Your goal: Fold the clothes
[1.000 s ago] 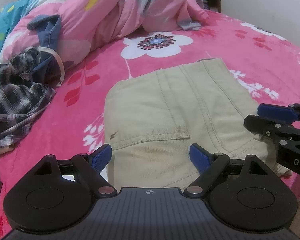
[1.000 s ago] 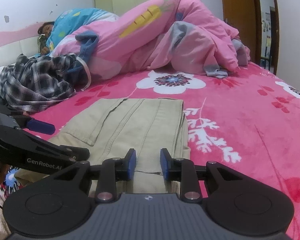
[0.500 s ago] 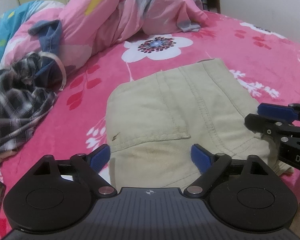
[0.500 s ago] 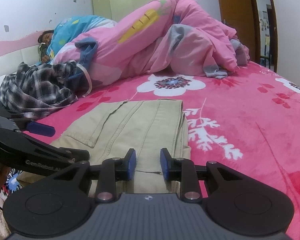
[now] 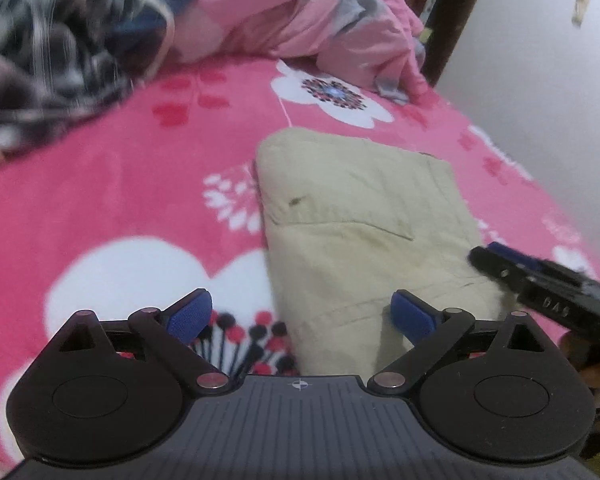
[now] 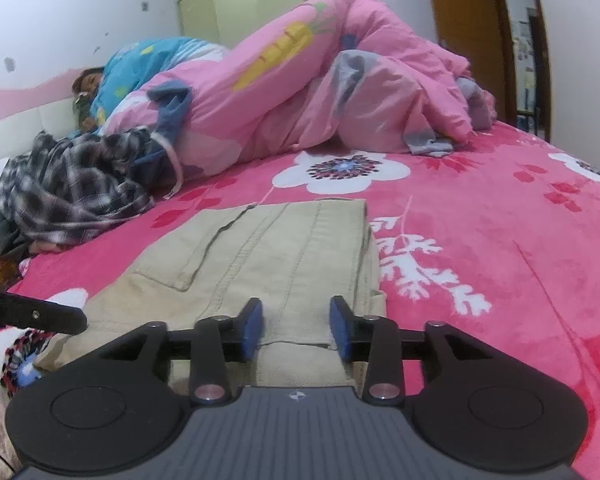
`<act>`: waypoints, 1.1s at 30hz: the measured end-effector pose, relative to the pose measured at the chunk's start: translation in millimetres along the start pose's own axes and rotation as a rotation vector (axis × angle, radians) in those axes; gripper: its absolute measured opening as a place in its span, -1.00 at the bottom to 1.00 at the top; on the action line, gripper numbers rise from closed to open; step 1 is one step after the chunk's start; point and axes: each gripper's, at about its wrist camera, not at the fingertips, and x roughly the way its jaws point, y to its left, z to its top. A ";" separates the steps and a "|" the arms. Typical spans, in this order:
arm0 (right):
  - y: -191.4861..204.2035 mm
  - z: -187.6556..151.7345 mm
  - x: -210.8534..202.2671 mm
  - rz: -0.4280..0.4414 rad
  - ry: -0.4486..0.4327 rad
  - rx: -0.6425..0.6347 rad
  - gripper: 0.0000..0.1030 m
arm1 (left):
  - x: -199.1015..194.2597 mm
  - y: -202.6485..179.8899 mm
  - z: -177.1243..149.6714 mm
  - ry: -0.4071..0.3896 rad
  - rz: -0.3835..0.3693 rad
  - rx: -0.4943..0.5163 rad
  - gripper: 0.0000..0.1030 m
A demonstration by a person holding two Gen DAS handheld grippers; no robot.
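Both my claws opening, left gripper (image 5: pixel 302 316) empty, right gripper (image 6: pixel 296 330) letting go of folded khaki trousers (image 6: pixel 268 256) w/o dragging near hem.

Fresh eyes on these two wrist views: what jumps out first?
The folded khaki trousers lie flat mid-frame on the hot-pink floral blanket. The right gripper straddles their near edge as its jaws open, and the left gripper is opening wide over their near left corner. Behind, a heaped pink quilt fills the far side of the bed, and a crumpled plaid shirt lies at far left.
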 end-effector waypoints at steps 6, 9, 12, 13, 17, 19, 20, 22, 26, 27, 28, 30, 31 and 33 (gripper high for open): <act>-40.9 8.7 -27.5 0.020 0.007 0.249 0.07 | 6.5 10.9 -4.3 0.040 -0.155 -0.024 0.89; -75.8 -2.1 -35.3 0.055 0.060 0.481 0.11 | 11.4 12.9 -8.7 0.050 -0.218 -0.036 0.91; -98.4 -16.8 -29.5 0.101 0.138 0.627 0.17 | 18.1 15.7 -5.9 0.070 -0.291 -0.055 0.92; -101.0 -18.8 -26.3 0.113 0.153 0.645 0.19 | 20.9 16.4 -4.6 0.080 -0.312 -0.061 0.92; -112.4 -18.1 -6.6 0.197 0.205 0.711 0.25 | 32.8 8.7 2.4 0.109 -0.310 -0.011 0.97; -117.4 -15.6 7.5 0.255 0.246 0.739 0.30 | 37.9 5.0 6.3 0.118 -0.312 0.007 1.00; -119.2 -13.9 14.7 0.286 0.266 0.749 0.32 | 40.9 3.3 8.5 0.124 -0.312 0.013 1.00; -121.5 -9.1 28.8 0.347 0.310 0.754 0.32 | 46.1 2.2 12.1 0.137 -0.317 0.020 1.00; -127.9 -1.3 59.2 0.464 0.385 0.787 0.32 | 56.4 3.9 21.3 0.164 -0.333 0.006 1.00; -128.6 1.6 67.2 0.485 0.404 0.790 0.32 | 59.3 5.0 23.9 0.172 -0.337 -0.005 1.00; -129.2 4.5 75.1 0.507 0.423 0.792 0.33 | 61.4 5.6 25.7 0.177 -0.339 -0.012 1.00; -128.6 10.8 89.9 0.542 0.457 0.783 0.33 | 65.1 6.7 29.0 0.186 -0.342 -0.025 1.00; -126.9 14.3 96.4 0.554 0.470 0.769 0.33 | 67.0 6.5 30.2 0.188 -0.340 -0.029 1.00; -122.9 17.5 103.7 0.568 0.470 0.741 0.33 | 70.8 5.4 32.2 0.189 -0.332 -0.033 1.00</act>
